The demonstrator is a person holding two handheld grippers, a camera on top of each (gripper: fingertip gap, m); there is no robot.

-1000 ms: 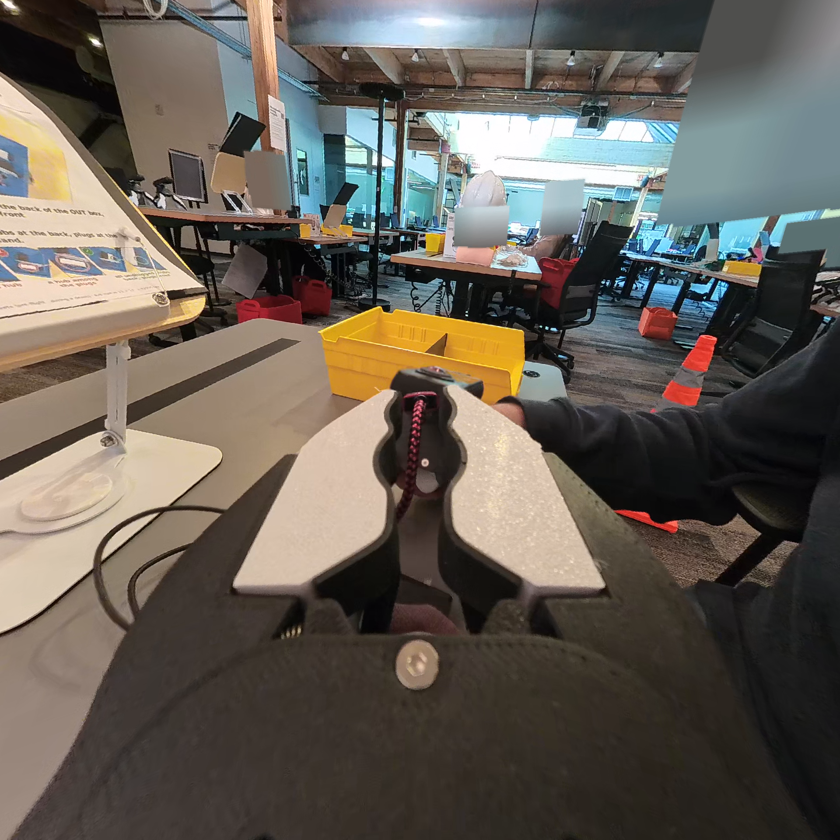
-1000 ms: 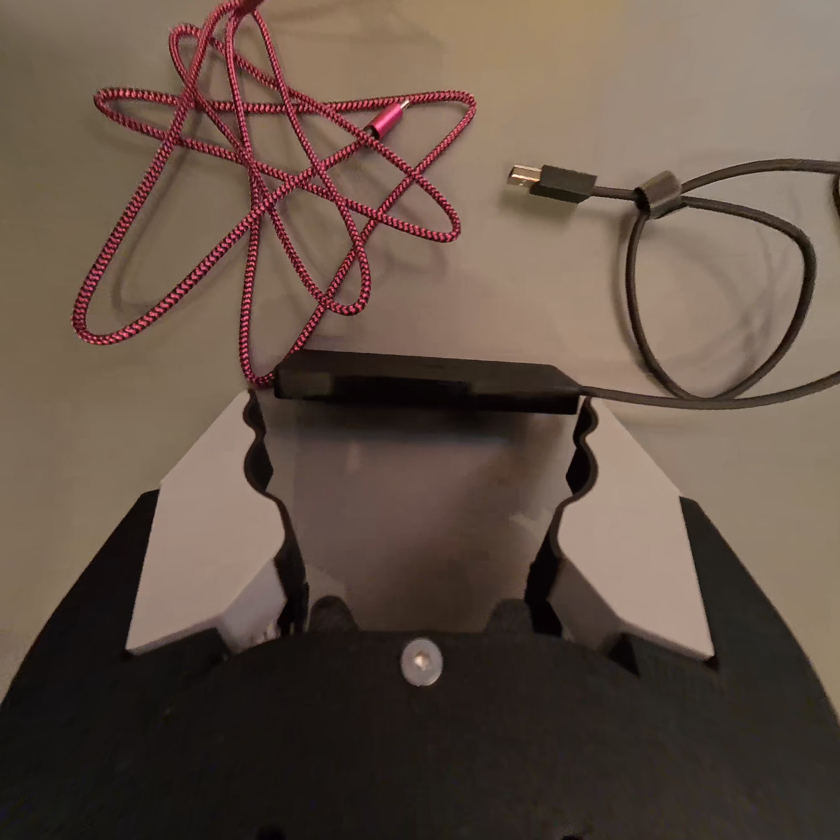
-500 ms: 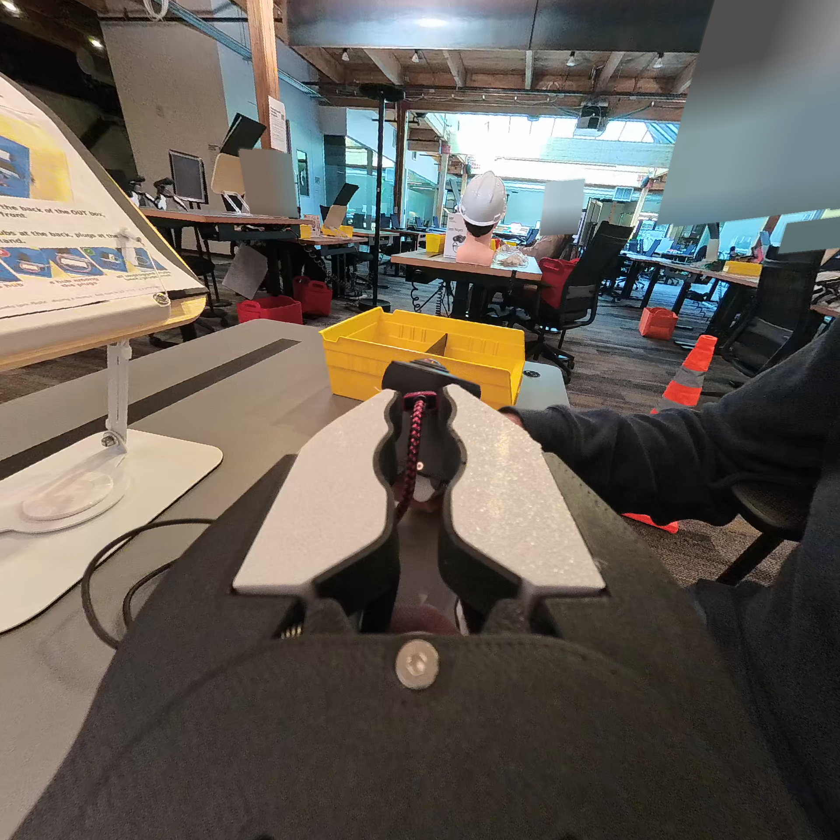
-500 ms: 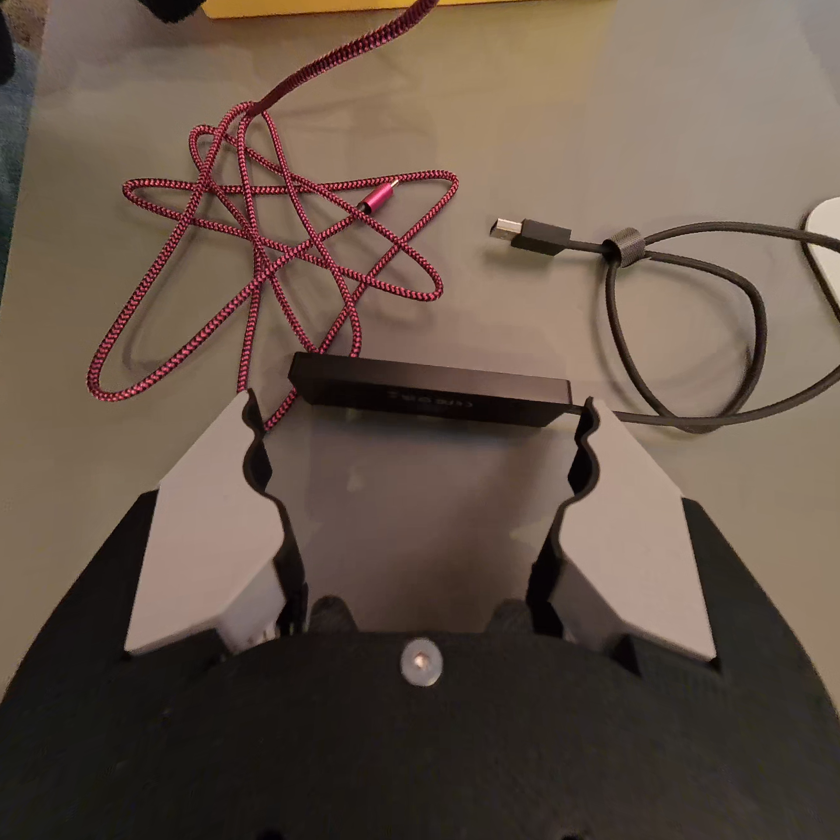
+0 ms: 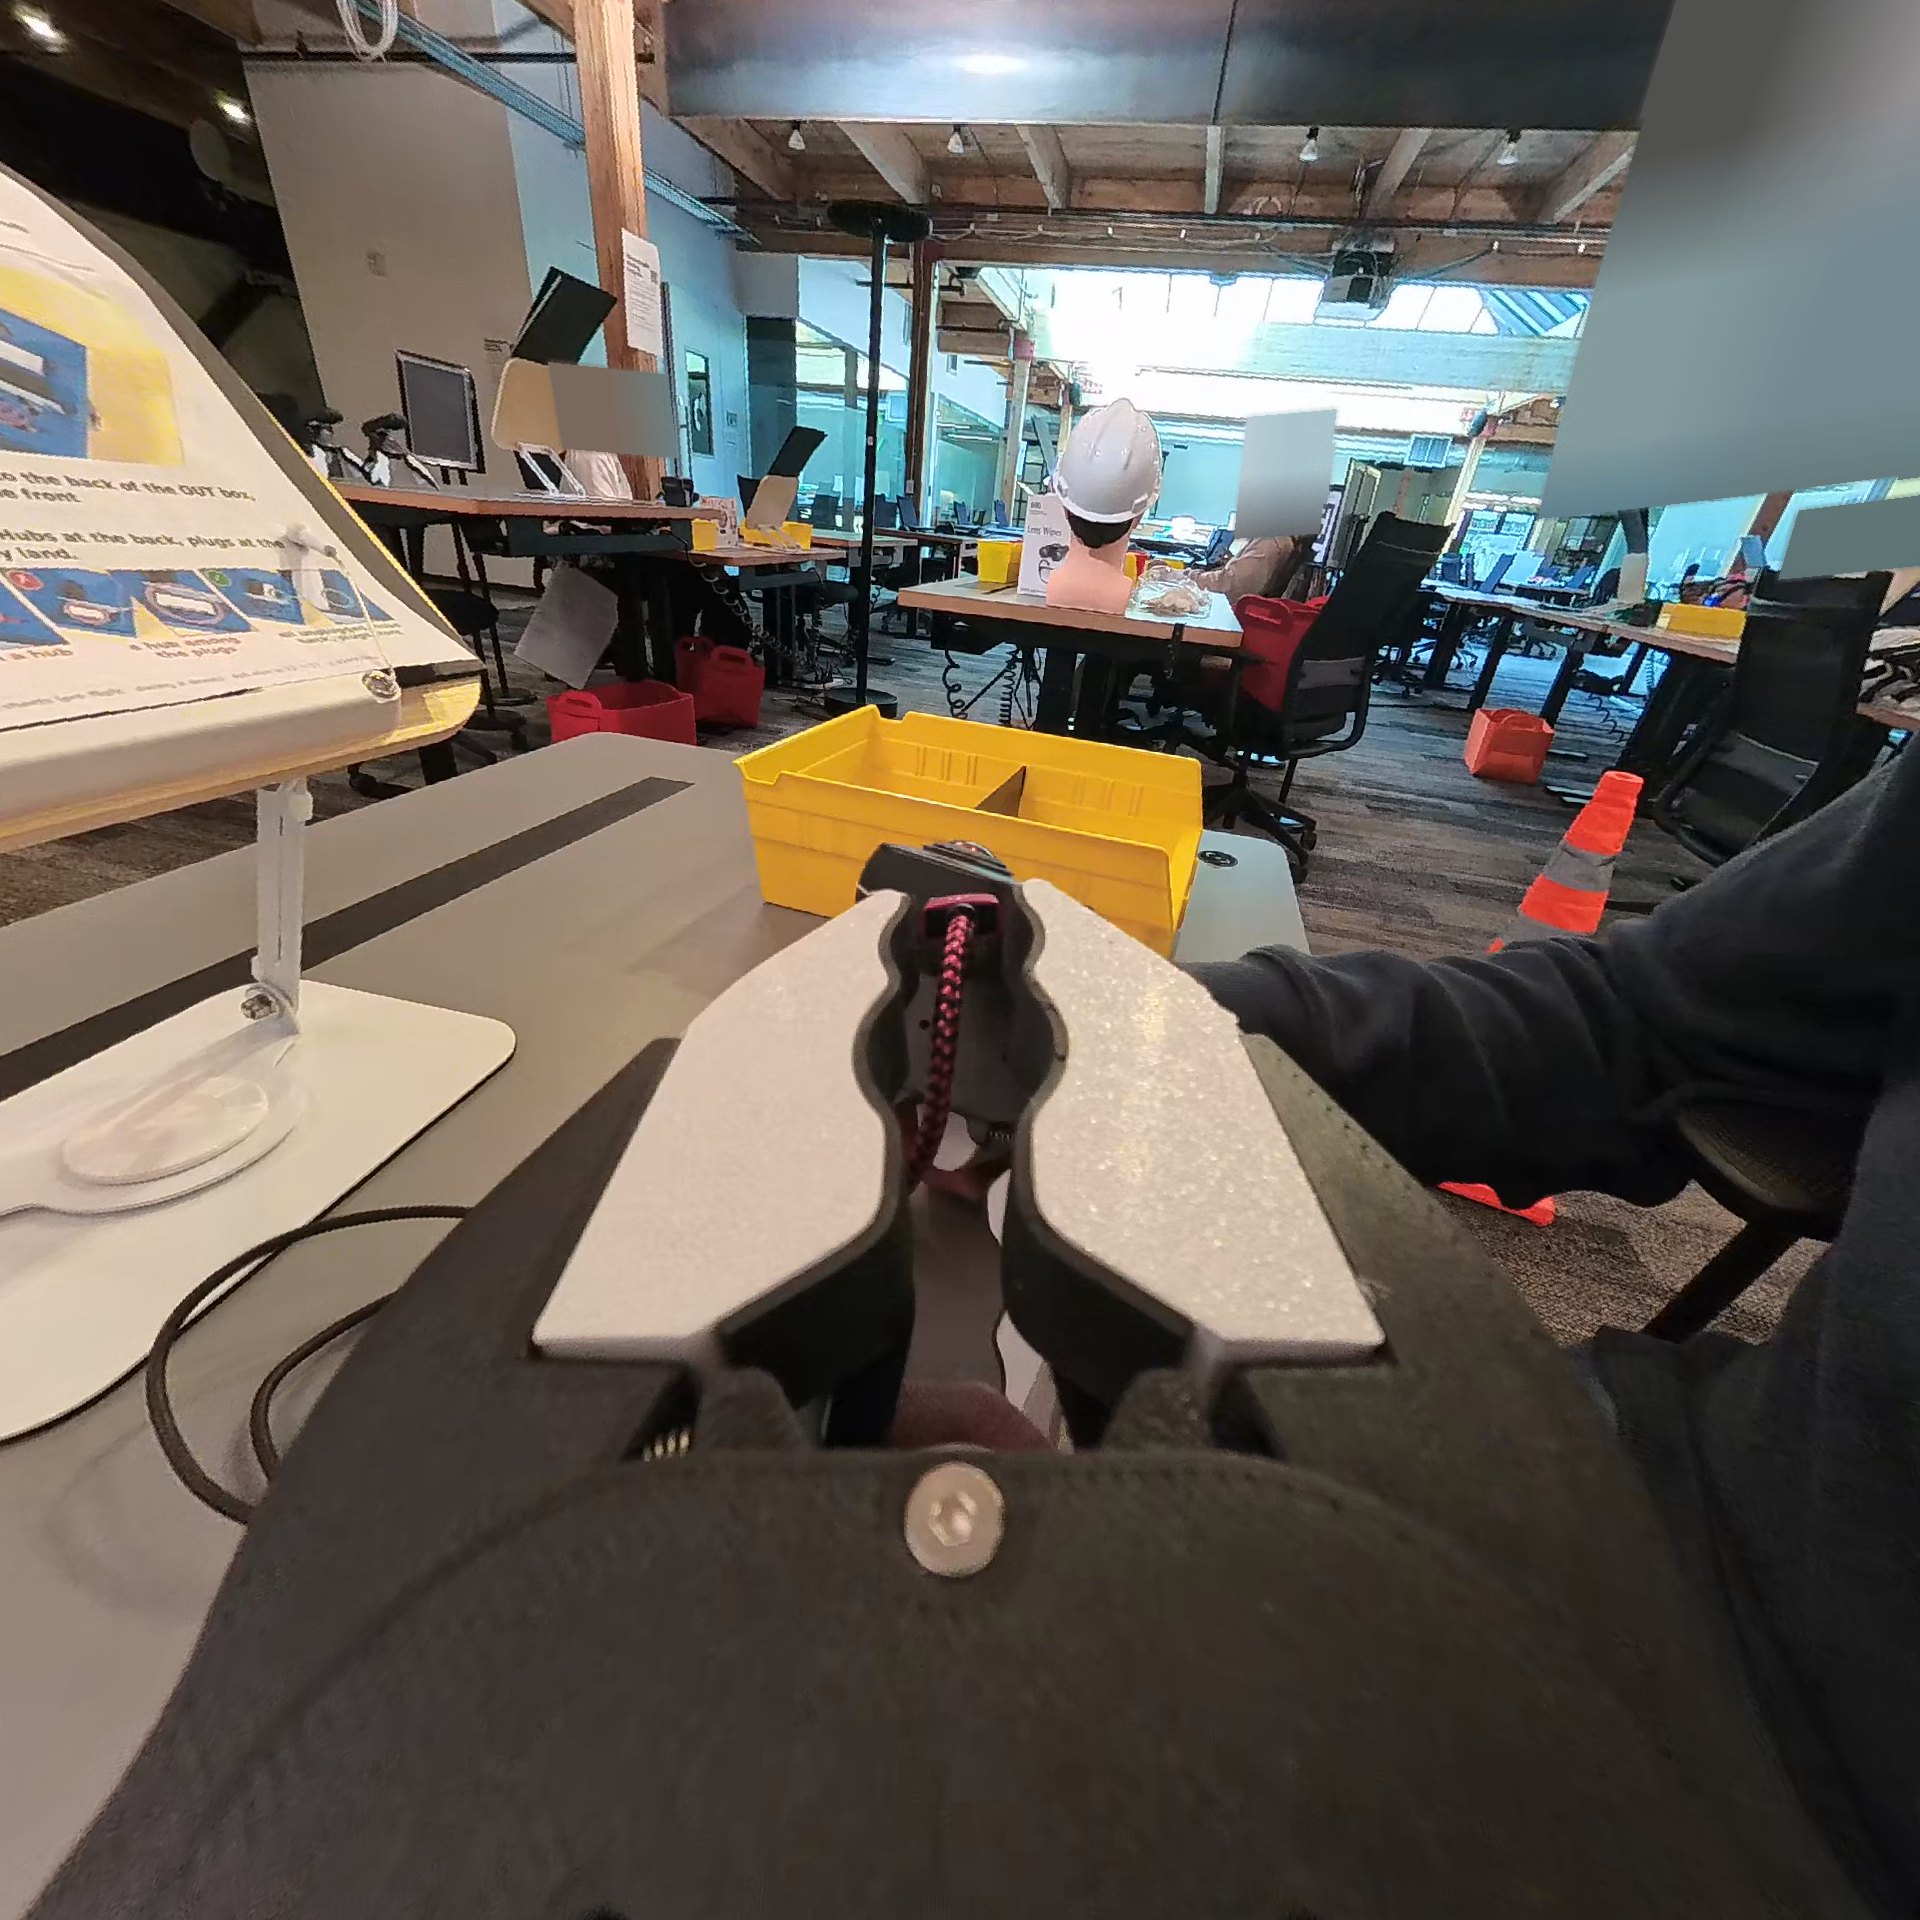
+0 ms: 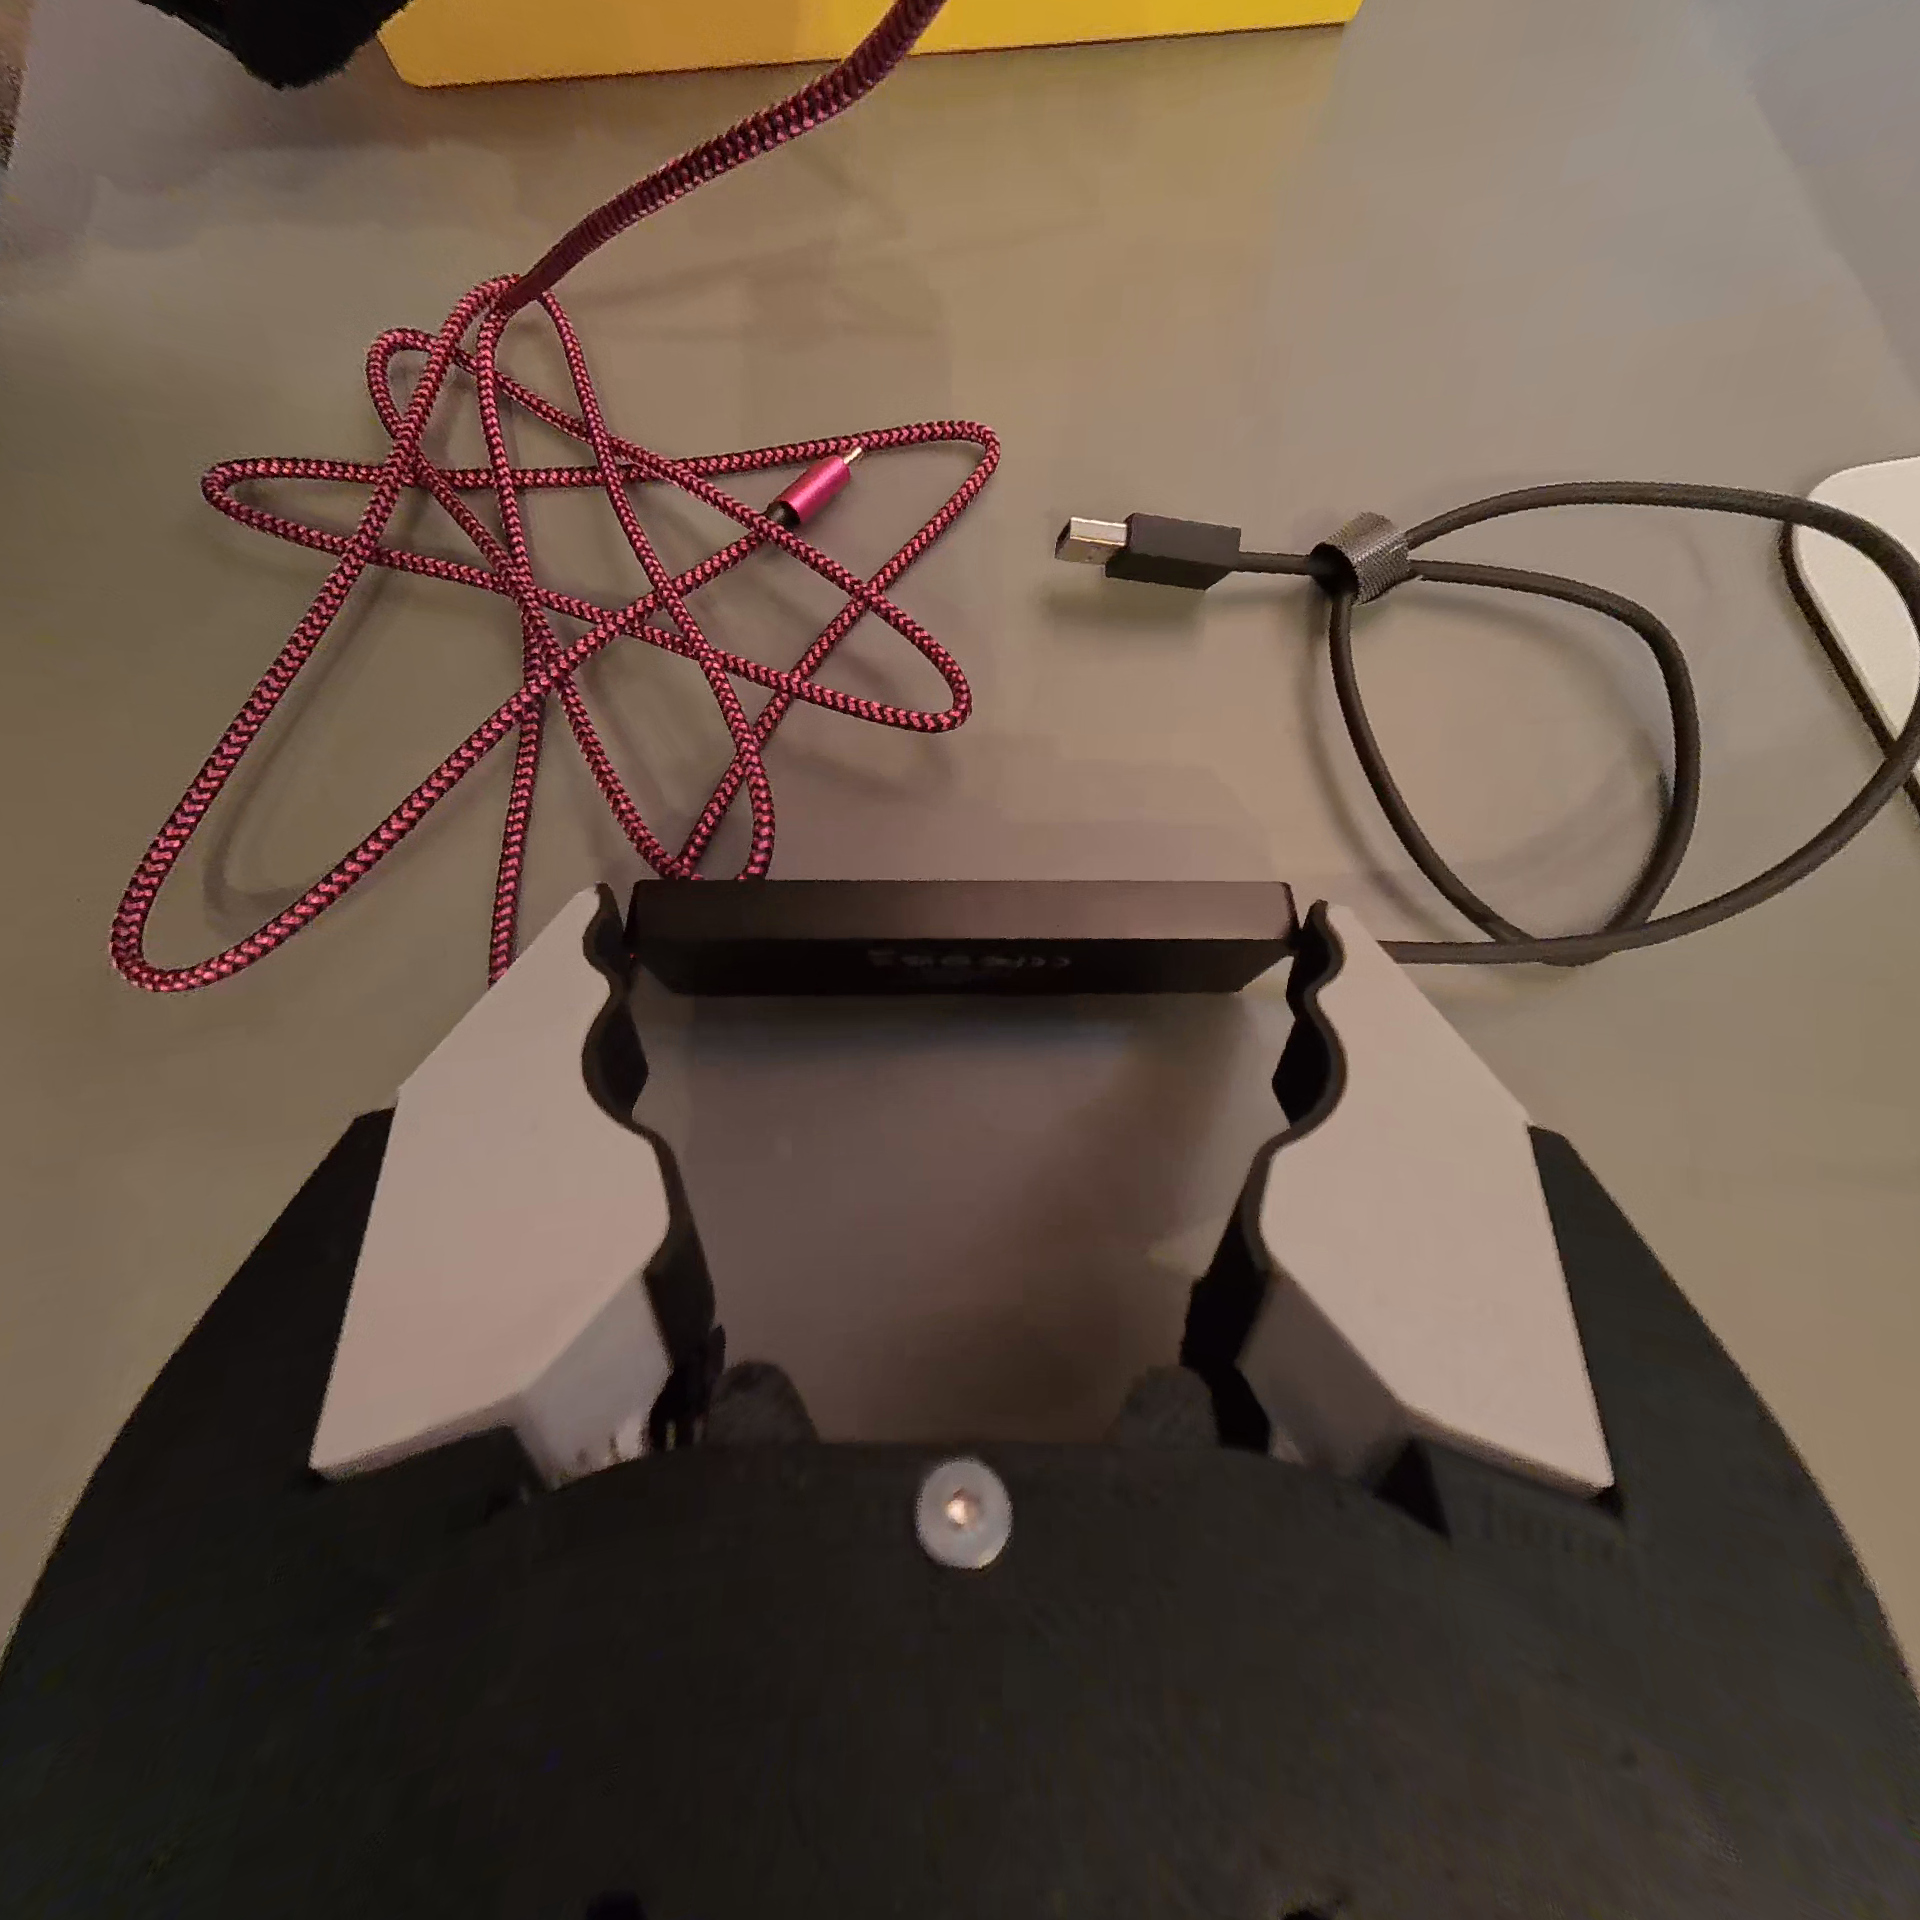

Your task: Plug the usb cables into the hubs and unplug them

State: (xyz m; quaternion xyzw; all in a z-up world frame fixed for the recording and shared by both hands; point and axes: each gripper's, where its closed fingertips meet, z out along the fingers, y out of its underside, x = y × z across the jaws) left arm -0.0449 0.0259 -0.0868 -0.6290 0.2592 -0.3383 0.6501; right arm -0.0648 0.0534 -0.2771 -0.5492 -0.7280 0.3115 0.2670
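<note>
My left gripper [image 5: 961, 930] is shut on the plug end [image 5: 964, 910] of a red braided USB cable [image 5: 940, 1049], held above the grey table, level with the yellow bin. The rest of that cable lies in a loose tangle [image 6: 582, 623] on the table, its small metal plug [image 6: 816, 494] free. My right gripper [image 6: 961, 935] is shut on a flat black hub [image 6: 961, 940], gripped by its two short ends. The hub's own black cable [image 6: 1507, 727] loops to the right and ends in a free USB plug [image 6: 1143, 545].
A yellow divided bin [image 5: 977, 800] stands at the table's far edge; it also shows in the right wrist view [image 6: 831, 42]. A white stand base [image 5: 208, 1122] with a tilted instruction sheet is on the left. A person's dark sleeve [image 5: 1558, 1039] reaches in from the right. My right fingertips sit around 20 centimetres from my left ones.
My right gripper has drawn back with the hub, so more table and the yellow bin show. The red cable now rises off the table towards my left gripper, which barely moved.
</note>
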